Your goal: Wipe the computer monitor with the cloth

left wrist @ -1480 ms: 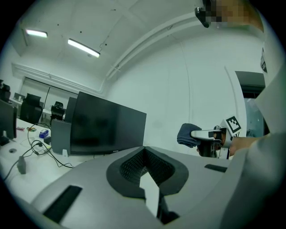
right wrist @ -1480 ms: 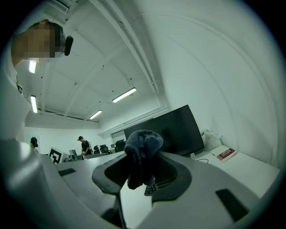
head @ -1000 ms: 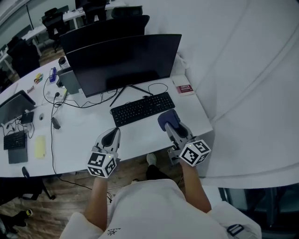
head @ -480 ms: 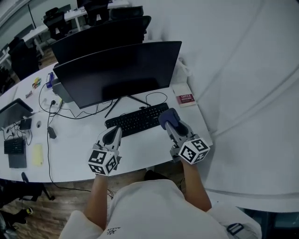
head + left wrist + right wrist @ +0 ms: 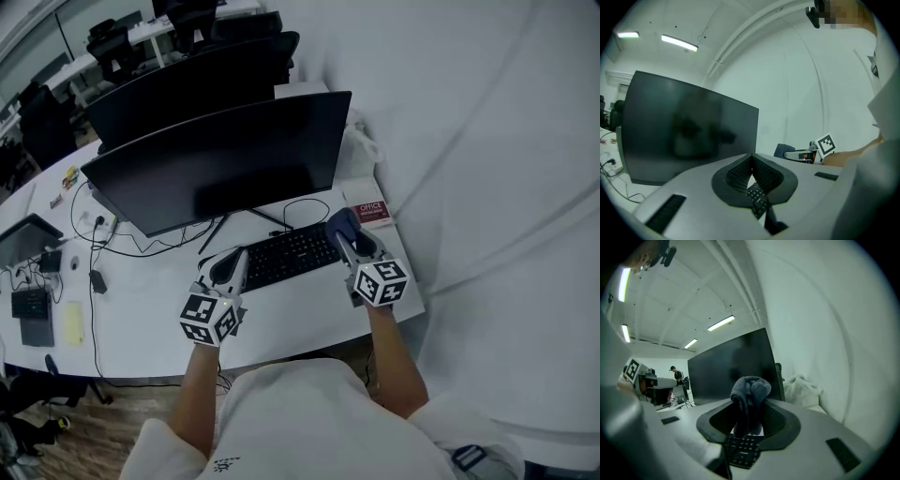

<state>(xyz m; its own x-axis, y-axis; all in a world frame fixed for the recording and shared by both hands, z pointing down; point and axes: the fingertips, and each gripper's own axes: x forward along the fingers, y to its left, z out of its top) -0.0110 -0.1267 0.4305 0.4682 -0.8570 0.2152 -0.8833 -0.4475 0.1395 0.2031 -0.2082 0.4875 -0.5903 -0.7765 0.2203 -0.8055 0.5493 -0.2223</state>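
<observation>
From the head view, a big dark monitor (image 5: pixel 225 164) stands on a white table (image 5: pixel 141 309), with a black keyboard (image 5: pixel 281 255) just in front of it, at 6 o'clock from the screen. The left gripper (image 5: pixel 234 260) hangs over the keyboard's 9 o'clock end. The right gripper (image 5: pixel 345 232) hangs over the 3 o'clock end and has a dark blue cloth (image 5: pixel 342 223) at its tip. A small red book (image 5: pixel 371 212) lies at 2 o'clock from the keyboard, just beside the cloth. In the left gripper view, the two jaws of the left gripper (image 5: pixel 750 159) press together at the tips with nothing between them, and a bit of keyboard (image 5: pixel 757 196) shows through the gap lower down. The monitor (image 5: pixel 684 136) fills the 10 o'clock side, and the screen is dark. In the right gripper view, the right gripper (image 5: pixel 749 420) is clamped on the cloth (image 5: pixel 750 392) – the cloth sticks up in a soft lump above the jaws. The monitor (image 5: pixel 731 366) stands behind it at 12 o'clock, apart from the cloth – the two do not touch. The keyboard (image 5: pixel 743 452) lies below at 6 o'clock, and a crumpled white bundle (image 5: pixel 801 387) sits at 3 o'clock.
</observation>
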